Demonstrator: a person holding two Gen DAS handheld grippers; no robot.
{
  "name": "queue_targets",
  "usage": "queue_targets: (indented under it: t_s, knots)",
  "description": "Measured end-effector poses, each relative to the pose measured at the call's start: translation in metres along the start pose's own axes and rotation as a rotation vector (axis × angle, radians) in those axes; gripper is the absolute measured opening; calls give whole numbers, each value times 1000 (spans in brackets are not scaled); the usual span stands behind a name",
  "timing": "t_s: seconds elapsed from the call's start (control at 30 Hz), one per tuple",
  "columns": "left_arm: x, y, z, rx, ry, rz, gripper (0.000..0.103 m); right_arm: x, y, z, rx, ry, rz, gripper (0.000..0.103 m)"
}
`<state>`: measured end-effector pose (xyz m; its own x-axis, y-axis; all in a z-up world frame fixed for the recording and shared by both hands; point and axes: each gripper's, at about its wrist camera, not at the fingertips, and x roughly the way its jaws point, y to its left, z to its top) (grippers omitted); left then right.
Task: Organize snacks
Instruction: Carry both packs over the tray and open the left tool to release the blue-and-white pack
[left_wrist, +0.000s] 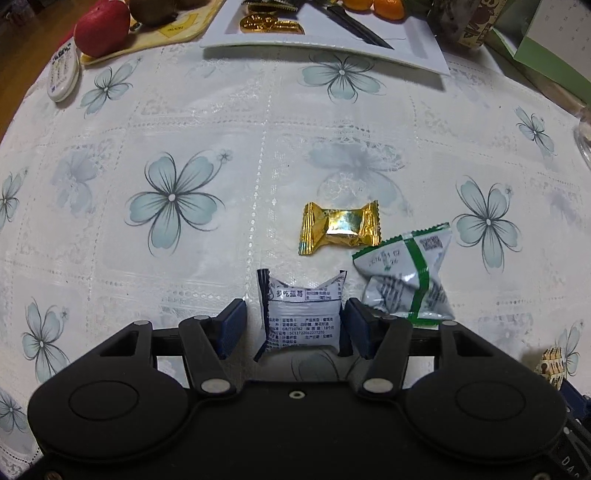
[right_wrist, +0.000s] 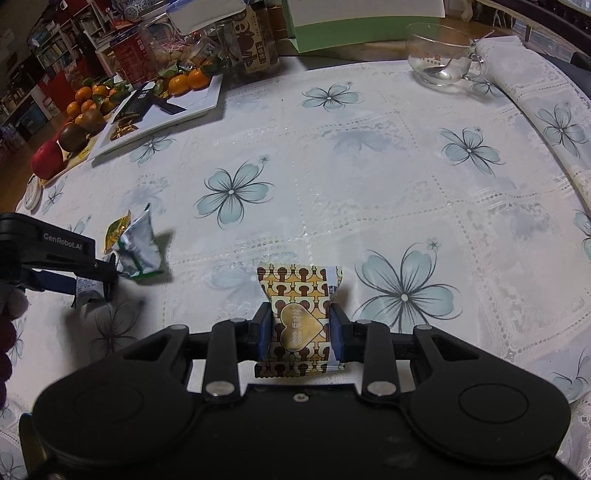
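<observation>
1. One table (right_wrist: 369, 155) with a white cloth printed with pale blue flowers carries everything.
2. One white rectangular tray (left_wrist: 421, 48) lies at the far edge of the tabletop. On it are gold-wrapped pieces (left_wrist: 271, 24) and orange mandarins (right_wrist: 188, 79); I cannot count them surely, because the view cuts them.
3. One clear glass cup (right_wrist: 439, 55) with one spoon (right_wrist: 458, 55) inside stands near the far right corner.
4. One red apple (left_wrist: 101, 27) lies at the far left edge, beside the tray.
5. Two grippers are seen. The left gripper (left_wrist: 293, 319) has its jaws wide. One white snack packet with dark ends (left_wrist: 303, 317) sits on the cloth between them, with a gap on each side, so the pads do not press it.
6. The right gripper (right_wrist: 301, 330) has its jaws narrow and clamped on one brown-and-gold patterned packet (right_wrist: 299, 317), above the near middle of the tabletop.
7. One white-and-green packet (left_wrist: 406, 277) lies on the cloth just beside the left gripper's right finger.
8. One gold candy (left_wrist: 340, 229) lies near the middle of the tabletop, just beyond the white packet, close to the green one.
9. So four loose snacks are counted: three on the cloth, one held.
</observation>
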<state>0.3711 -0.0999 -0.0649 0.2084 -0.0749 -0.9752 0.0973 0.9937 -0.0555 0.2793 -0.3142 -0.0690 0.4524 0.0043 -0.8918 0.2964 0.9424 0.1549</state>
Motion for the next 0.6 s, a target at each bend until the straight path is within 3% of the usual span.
queue_targets:
  t_s: [0.07, 0.3, 0.6]
  knots:
    - [-1, 1, -1, -9, -11, -11, 53, 0, 2, -1, -8, -2, -1, 33]
    - [-29, 6, -14, -38, -26, -26, 51, -7, 5, -3, -8, -11, 16, 33]
    - [-96, 14, -74, -24, -70, -62, 51, -53, 12, -24, 63, -6, 104, 33]
